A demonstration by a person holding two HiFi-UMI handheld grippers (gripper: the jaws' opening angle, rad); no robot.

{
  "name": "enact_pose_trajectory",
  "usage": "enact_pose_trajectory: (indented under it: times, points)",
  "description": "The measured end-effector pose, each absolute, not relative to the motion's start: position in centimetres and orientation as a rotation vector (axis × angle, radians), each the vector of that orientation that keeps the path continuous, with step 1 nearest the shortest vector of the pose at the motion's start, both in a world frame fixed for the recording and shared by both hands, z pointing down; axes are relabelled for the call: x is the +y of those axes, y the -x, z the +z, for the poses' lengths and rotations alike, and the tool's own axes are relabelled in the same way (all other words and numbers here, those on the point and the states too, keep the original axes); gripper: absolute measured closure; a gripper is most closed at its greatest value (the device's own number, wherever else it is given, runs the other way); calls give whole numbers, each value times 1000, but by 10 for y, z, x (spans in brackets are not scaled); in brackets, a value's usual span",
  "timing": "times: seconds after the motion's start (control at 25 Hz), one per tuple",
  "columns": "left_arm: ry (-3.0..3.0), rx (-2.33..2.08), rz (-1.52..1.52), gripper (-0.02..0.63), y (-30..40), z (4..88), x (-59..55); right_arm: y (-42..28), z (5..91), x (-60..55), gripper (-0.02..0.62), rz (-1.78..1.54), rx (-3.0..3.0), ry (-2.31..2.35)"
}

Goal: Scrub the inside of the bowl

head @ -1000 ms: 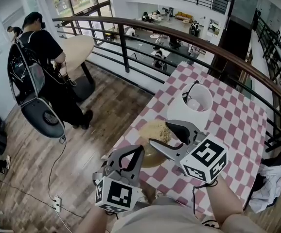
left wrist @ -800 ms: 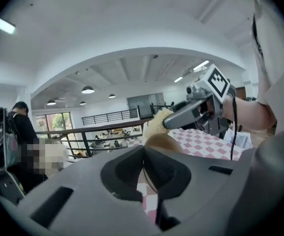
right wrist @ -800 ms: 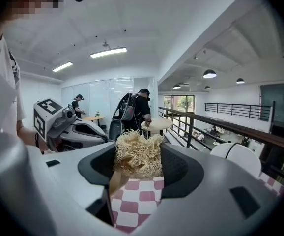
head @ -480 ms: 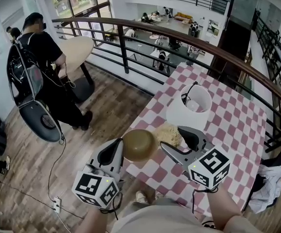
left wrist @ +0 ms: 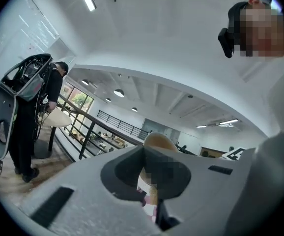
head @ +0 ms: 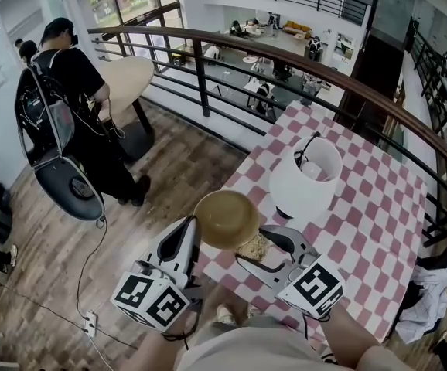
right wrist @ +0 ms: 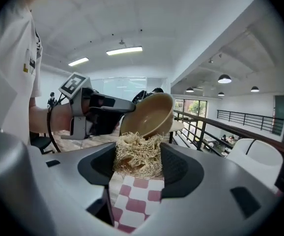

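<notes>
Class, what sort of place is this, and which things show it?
Probably an upper gallery in an open office building: a curved railing, a lower floor with seating beyond it, and a checked tablecloth.

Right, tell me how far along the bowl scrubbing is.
Done: the left gripper holds the bowl by its rim, raised and tipped toward the right gripper. In hand: the right gripper grips a straw-like scrubber just below the bowl's mouth. Left: the scrubbing itself; the scrubber is not inside yet.
</notes>
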State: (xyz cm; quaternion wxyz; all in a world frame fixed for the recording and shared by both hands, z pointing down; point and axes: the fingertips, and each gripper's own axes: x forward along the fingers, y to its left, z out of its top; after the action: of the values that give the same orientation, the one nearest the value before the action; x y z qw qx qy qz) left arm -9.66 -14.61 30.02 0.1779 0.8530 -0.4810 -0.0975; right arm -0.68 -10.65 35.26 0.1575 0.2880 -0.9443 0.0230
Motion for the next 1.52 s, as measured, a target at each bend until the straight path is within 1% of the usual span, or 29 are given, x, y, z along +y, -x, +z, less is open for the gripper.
enact_pose_trajectory:
  times: [0.48, 0.72, 0.88, 1.16, 1.32, 1.52]
  points:
    - [-2355, -1285, -354, 591, 96, 299, -141, 37, 363, -98, 347, 301, -2953, -803]
    - [-2329, -1206, -366, 591, 101, 296, -135, -8, 367, -131, 347, 226, -2884, -976]
    - [-2325, -1152, -333, 591, 95, 299, -131, -35, 354, -150, 347, 151, -2908, -1090]
    - [-2295, -1140, -312, 591, 94, 312, -133, -16, 353, -129, 347, -45, -2958, -944]
    - [-2284, -1157, -274, 591, 98, 322, -136, -7, 357, -111, 347, -67, -2992, -864]
    - [-2251, -1139, -238, 589, 95, 341, -138, -14, 359, -102, 347, -70, -3016, -834]
